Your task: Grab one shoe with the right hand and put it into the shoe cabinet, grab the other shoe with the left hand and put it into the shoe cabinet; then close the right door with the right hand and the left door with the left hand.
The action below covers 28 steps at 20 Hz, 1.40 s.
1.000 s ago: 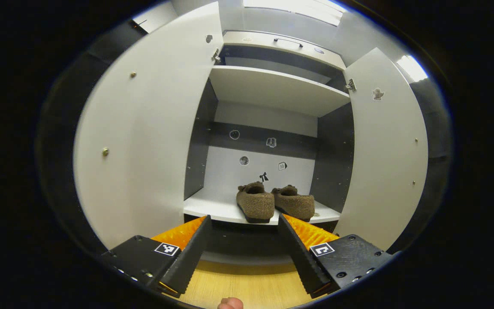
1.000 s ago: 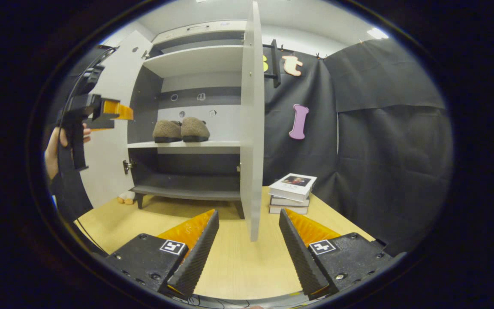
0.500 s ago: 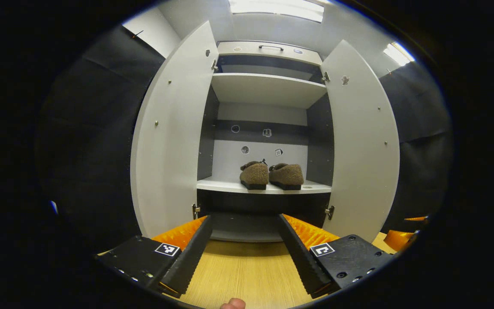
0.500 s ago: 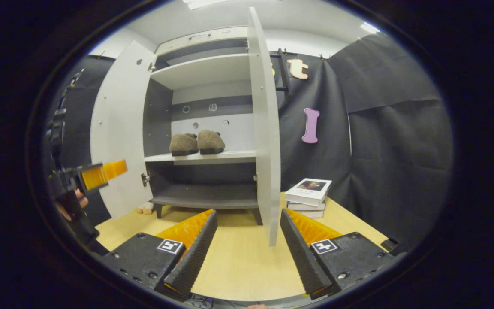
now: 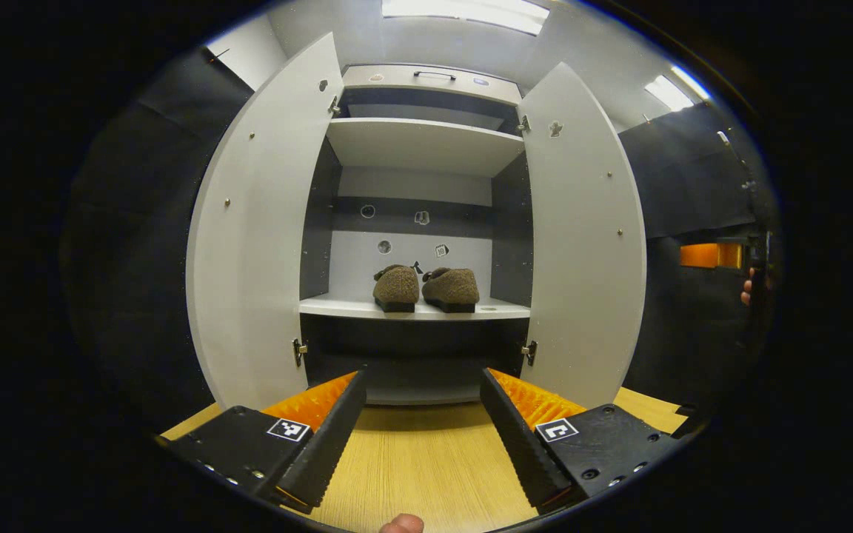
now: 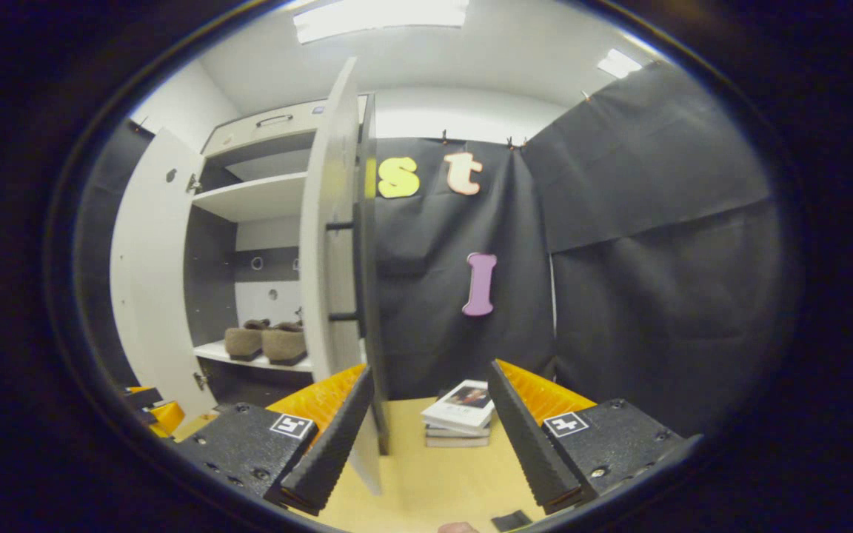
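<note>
Since one second ago: left gripper (image 5: 420, 414) is drawn back from the cabinet (image 5: 426, 144); right gripper (image 6: 426, 422) is swung outside the right door (image 6: 332, 244). Both are held wide open, empty. Shoes (image 5: 426, 287) are set mid-shelf. Step in hand: closing. Next, the door's outer face is to be pushed.

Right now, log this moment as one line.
shoes: both on shelf | right door, left door: open | left gripper, right gripper: open, empty

Right door (image 6: 326, 244) swung open; books (image 6: 461, 414) beside.
</note>
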Each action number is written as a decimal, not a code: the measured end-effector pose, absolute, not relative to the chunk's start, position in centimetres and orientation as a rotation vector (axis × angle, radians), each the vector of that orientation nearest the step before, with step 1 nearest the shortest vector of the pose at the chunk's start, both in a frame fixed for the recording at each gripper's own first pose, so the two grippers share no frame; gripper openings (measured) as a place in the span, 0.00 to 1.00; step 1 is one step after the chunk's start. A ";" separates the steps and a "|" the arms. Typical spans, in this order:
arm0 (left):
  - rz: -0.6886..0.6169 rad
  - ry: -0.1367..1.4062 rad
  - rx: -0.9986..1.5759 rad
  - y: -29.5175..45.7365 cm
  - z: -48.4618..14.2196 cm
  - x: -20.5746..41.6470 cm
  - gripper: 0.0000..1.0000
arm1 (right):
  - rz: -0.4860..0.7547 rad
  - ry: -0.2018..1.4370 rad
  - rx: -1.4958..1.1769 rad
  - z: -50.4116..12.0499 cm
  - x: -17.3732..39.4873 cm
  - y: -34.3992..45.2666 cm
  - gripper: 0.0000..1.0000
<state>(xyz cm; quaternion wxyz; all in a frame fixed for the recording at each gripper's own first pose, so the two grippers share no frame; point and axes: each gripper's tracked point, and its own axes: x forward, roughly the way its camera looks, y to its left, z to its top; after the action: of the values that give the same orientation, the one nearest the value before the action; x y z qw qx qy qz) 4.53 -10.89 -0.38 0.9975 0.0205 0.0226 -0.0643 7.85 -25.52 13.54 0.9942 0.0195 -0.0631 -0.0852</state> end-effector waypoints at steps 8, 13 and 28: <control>-0.145 0.060 0.041 -11.1 -1.0 3.0 0.95 | -0.088 -0.168 -0.090 22.3 16.8 -24.9 0.99; -0.116 0.070 0.041 -10.1 -1.2 3.0 0.95 | -0.072 -0.186 -0.066 22.6 17.8 -23.3 0.95; -0.070 0.078 0.049 -7.9 -0.7 1.8 0.95 | 0.174 -0.194 -0.054 22.5 17.5 -10.3 0.93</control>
<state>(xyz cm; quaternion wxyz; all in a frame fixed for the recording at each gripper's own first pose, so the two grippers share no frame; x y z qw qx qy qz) 1.83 -7.93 -0.71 0.9983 0.0246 0.0391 -0.0352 17.55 -10.28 22.46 0.9912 -0.0269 -0.0966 0.0869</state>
